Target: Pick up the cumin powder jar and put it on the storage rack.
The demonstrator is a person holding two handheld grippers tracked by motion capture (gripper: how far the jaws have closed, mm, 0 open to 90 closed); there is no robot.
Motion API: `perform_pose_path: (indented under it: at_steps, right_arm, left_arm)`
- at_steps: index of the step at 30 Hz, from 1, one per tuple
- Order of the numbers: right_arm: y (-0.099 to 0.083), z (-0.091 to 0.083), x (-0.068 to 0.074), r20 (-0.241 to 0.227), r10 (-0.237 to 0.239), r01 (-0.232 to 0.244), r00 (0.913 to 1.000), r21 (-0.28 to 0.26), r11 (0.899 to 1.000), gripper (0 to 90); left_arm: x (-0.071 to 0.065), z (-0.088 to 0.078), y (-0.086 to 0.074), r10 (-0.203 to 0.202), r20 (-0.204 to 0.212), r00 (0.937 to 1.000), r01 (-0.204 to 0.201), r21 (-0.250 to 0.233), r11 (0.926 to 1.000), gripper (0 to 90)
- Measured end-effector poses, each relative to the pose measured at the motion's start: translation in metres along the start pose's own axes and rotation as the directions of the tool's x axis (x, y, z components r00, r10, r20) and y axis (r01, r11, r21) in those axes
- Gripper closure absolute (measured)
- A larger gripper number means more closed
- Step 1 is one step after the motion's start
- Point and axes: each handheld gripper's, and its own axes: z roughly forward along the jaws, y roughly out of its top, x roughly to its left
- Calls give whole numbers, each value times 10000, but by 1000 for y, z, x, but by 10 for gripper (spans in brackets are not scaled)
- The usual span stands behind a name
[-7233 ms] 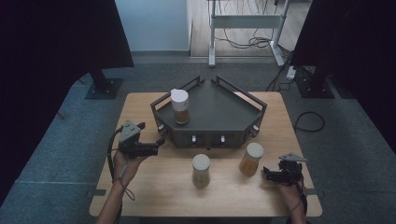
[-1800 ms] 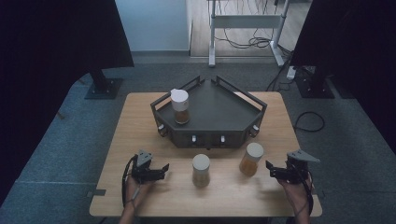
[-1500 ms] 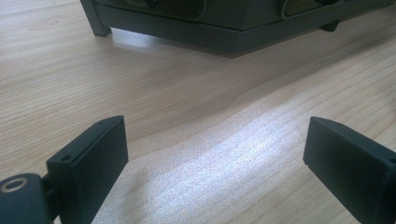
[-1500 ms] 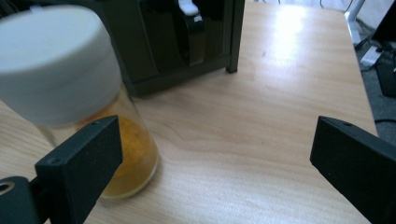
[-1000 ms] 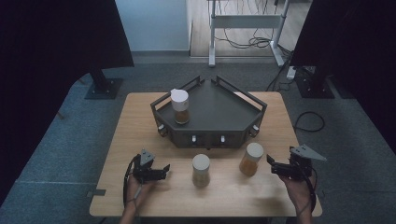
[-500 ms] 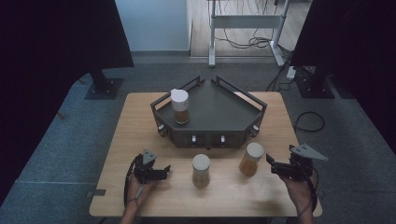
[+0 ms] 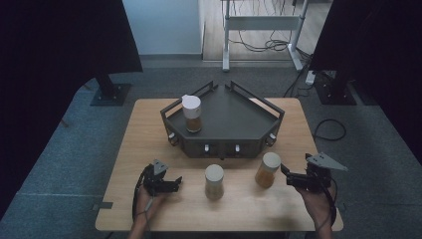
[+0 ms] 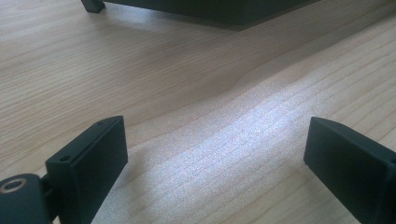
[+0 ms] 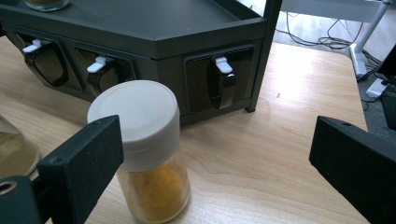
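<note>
The clear glass jar of orange powder with a white screw lid (image 7: 268,169) stands upright on the pale wooden table (image 7: 149,124), just in front of the dark grey angular rack (image 7: 234,119), by its right front corner. The right gripper (image 7: 284,175) sits just right of this jar, its fingers (image 9: 79,163) spread wide and empty; the jar is near the left one, not clamped. Left of the jar stands a second white-lidded jar of tan powder (image 7: 214,181). Farther left, the left gripper (image 7: 175,183) rests low over bare table, fingers (image 8: 91,158) wide apart. A third white-lidded jar of brown powder (image 7: 192,113) stands on the rack.
</note>
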Motion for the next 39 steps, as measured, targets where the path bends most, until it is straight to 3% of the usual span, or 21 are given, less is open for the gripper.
perform_pose_path:
  at_steps: [14,39]
  right_arm:
    - [7,-1,12,-377,-257,247,9990,-259,9994,23]
    - [18,17,33,-1250,-620,593,9902,-254,9979,23]
  left_arm:
    - [-1,1,1,-11,-30,10000,11,55,10000,62]
    - [2,4,8,-382,-57,9993,385,497,9980,54]
